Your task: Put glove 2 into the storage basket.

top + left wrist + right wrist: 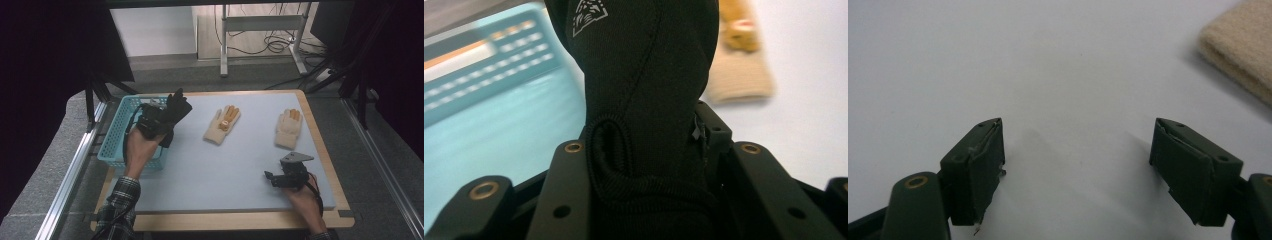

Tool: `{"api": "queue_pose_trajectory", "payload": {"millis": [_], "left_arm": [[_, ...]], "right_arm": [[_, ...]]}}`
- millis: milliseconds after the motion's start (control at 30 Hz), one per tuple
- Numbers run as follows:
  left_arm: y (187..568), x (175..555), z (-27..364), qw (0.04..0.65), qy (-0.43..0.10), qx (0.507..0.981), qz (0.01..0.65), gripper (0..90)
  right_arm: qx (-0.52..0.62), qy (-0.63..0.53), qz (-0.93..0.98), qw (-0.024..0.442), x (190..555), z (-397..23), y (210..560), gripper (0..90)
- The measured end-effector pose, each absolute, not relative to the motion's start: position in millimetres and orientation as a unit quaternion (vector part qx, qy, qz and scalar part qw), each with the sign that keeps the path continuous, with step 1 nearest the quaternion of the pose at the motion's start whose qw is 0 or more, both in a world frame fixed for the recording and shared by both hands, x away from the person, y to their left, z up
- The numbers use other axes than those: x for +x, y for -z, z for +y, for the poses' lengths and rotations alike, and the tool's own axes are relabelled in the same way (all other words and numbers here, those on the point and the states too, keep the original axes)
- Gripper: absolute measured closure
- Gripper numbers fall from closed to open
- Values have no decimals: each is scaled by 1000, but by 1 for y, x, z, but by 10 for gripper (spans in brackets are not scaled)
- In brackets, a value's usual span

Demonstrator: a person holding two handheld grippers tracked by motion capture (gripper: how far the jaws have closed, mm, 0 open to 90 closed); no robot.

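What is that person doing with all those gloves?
A person holds a gripper in each hand at a table with a pale blue mat. The left gripper is clamped on a black glove and holds it up beside a turquoise basket. The right gripper hovers open over the mat, holding nothing. Two cream gloves lie flat on the mat: one in the middle and one to the right.

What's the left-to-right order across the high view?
Basket → left gripper holding black glove → near beige glove → right gripper → far beige glove.
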State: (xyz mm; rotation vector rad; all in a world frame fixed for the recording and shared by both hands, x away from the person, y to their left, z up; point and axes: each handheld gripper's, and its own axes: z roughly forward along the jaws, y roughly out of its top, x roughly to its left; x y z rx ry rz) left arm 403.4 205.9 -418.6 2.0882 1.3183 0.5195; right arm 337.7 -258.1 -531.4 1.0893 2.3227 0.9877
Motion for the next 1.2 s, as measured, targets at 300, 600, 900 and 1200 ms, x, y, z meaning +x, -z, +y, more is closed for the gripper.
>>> {"api": "queue_pose_trajectory", "payload": {"millis": [300,600,900,1200], "left_arm": [[436,421,261,259,-196,757,567,604],[470,441,296,178,-176,750,613,593],[500,456,310,97,-170,743,640,561],[506,459,313,81,-178,754,627,232]], "right_arm": [[389,-353,829,195,338,-258,531,214],[389,-353,829,195,338,-258,531,214],[389,-353,829,194,338,-258,531,214],[389,-353,829,194,338,-258,531,214]]}}
